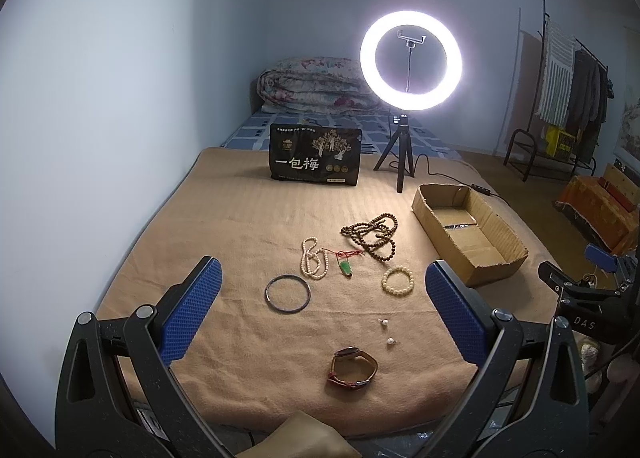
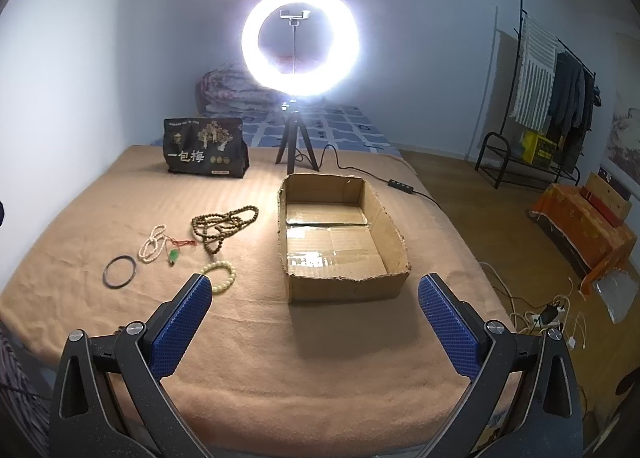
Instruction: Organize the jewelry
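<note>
Jewelry lies spread on a tan blanket [image 1: 248, 225]: a brown wooden bead necklace [image 1: 372, 234], a white pearl strand [image 1: 314, 260], a green pendant on red cord [image 1: 346, 266], a dark bangle [image 1: 288, 294], a cream bead bracelet [image 1: 397, 280], two pearl earrings [image 1: 386, 332] and a brown leather watch [image 1: 354, 368]. My left gripper [image 1: 322, 310] hovers open above the near pieces. My right gripper [image 2: 316, 320] hangs open in front of an empty cardboard box [image 2: 340, 282]. The necklace [image 2: 224, 225], bangle [image 2: 119, 266] and bracelet [image 2: 220, 277] lie left of it.
A lit ring light on a tripod [image 1: 410, 61] and a black snack bag [image 1: 316, 155] stand at the blanket's far side, with a cable [image 2: 380, 179] trailing right. Folded quilt [image 1: 316, 85] behind. Clothes rack [image 2: 552, 97] and an orange-covered crate [image 2: 588, 225] on the floor at right.
</note>
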Available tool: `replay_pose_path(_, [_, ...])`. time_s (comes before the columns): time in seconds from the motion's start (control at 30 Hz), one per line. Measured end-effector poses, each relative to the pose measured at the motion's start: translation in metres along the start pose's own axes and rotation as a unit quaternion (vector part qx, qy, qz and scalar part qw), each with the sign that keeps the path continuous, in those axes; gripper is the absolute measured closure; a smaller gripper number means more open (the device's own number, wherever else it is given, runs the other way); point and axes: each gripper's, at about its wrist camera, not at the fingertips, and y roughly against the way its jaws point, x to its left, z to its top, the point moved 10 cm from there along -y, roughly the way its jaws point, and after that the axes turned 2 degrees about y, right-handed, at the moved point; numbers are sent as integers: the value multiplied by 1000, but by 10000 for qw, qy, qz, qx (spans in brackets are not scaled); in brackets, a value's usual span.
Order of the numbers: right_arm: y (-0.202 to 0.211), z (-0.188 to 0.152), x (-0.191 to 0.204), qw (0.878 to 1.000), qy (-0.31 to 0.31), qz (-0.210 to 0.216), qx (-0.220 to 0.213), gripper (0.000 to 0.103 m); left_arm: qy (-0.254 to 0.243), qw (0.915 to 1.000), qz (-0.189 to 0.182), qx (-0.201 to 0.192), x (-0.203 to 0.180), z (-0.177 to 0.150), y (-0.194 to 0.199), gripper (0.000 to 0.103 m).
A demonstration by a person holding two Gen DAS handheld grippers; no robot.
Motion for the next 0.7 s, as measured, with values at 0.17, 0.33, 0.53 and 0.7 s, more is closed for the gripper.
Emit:
replay_pose_path(0.17, [-7,-2,5,9999,69,88,48,0,89,9999,59,51,10,2,-8,0])
replay_pose_path(0.33, [-27,-4,21,9983,308,459,185,1,183,9995,50,241,21,-4,-19,0])
replay_pose_path(0.53, [-63,-5,58,9908,636,1106,455,1,204,9970,-236,709,21,-20,-43,10])
replay_pose_path(0.7, [-107,-21,96,9783,1007,1572,896,17,229,9896,-546,1309,15,-50,-67,30])
